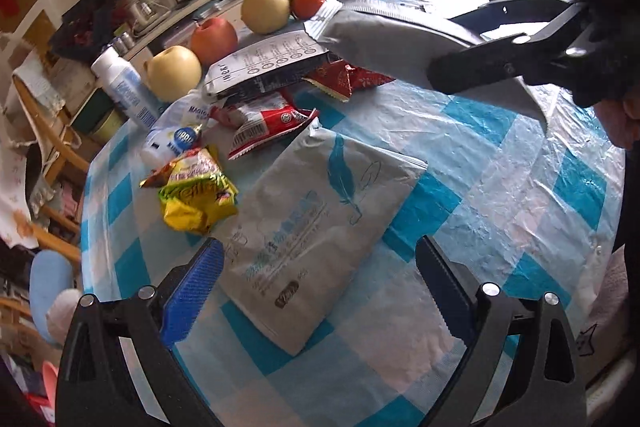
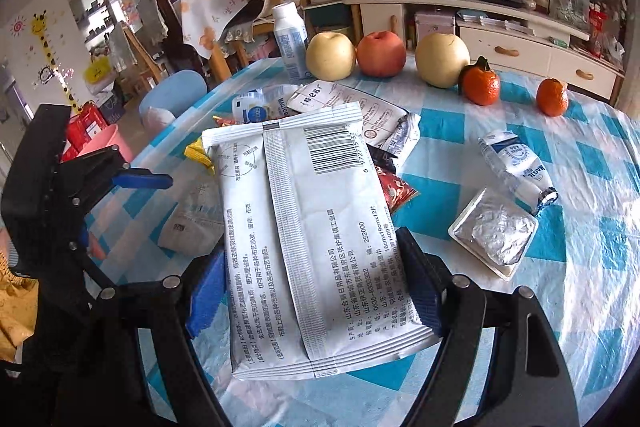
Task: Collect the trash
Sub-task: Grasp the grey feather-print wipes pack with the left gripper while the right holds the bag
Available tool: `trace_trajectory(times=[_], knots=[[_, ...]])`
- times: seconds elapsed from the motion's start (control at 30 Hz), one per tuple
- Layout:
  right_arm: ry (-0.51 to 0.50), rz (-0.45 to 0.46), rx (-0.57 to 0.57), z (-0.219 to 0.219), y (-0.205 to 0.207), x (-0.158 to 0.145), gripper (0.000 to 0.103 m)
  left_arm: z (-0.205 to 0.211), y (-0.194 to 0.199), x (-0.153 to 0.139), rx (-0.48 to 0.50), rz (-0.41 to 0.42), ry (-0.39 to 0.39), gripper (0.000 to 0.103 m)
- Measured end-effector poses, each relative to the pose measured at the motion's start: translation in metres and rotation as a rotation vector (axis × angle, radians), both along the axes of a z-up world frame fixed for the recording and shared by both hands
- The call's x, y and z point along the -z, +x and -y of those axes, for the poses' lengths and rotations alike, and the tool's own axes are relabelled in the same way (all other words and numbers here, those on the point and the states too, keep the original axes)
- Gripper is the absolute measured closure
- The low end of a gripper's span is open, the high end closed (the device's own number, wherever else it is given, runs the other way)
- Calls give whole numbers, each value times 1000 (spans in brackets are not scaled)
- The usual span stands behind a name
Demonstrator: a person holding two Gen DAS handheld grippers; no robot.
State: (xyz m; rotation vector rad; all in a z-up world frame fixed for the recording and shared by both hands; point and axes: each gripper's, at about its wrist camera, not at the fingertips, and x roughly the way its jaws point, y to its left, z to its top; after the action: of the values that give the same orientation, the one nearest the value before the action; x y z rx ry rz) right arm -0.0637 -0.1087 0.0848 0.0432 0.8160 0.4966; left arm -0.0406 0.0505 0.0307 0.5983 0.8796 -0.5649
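Note:
My right gripper (image 2: 310, 251) is shut on a white wipes packet (image 2: 304, 227) with a barcode, its blue pads pressing both long sides. In the left wrist view that packet (image 1: 400, 31) hangs tilted above the table in the right gripper (image 1: 448, 75). My left gripper (image 1: 318, 255) stands open just above a grey packet with a teal feather print (image 1: 320, 223), which lies flat on the checked tablecloth (image 1: 520, 187); the pads do not touch it. The left gripper (image 2: 140, 181) also shows at the left edge of the right wrist view.
A pile of wrappers lies beyond: yellow (image 1: 196, 195), red (image 1: 264, 127), white-and-black (image 1: 264, 67). A milk pouch (image 2: 516, 163) and a foil tray (image 2: 496, 233) lie to the right. Pears, an apple (image 2: 380, 53), two tangerines and a white bottle (image 2: 290, 41) line the far edge.

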Motion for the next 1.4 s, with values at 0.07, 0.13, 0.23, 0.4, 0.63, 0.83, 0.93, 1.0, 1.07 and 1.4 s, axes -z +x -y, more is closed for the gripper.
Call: trace_trajectory(times=[0.07,0.13,0.23,0.4,0.63,0.83,0.93,1.0,1.07,1.4], knots=[[14,-2,3,1,0,-2,24,5,15,2,20,-19,33,8],[18,-4,8,3,0,-3,24,10,30,5,35,-55,52,8],[24,-8,16,7,0,-4,24,18,42,9,90,-96,74,8],[15,-6,53,14,0,-5,24,27,54,10,112,-133,80,6],[35,-17,120,32,1,-5,24,19,71,17,56,-178,-27,4],[5,-38,131,29,4,0,24,15,74,24,-19,-211,-103,4],[-30,-63,156,29,8,6,24,15,70,24,-52,-207,-120,4],[-36,-77,169,32,9,10,24,16,67,24,-75,-193,-135,6],[-35,-79,171,33,9,11,24,15,62,23,-102,-179,-152,8],[-26,-61,147,26,8,8,24,10,41,14,-247,-121,-236,31]])
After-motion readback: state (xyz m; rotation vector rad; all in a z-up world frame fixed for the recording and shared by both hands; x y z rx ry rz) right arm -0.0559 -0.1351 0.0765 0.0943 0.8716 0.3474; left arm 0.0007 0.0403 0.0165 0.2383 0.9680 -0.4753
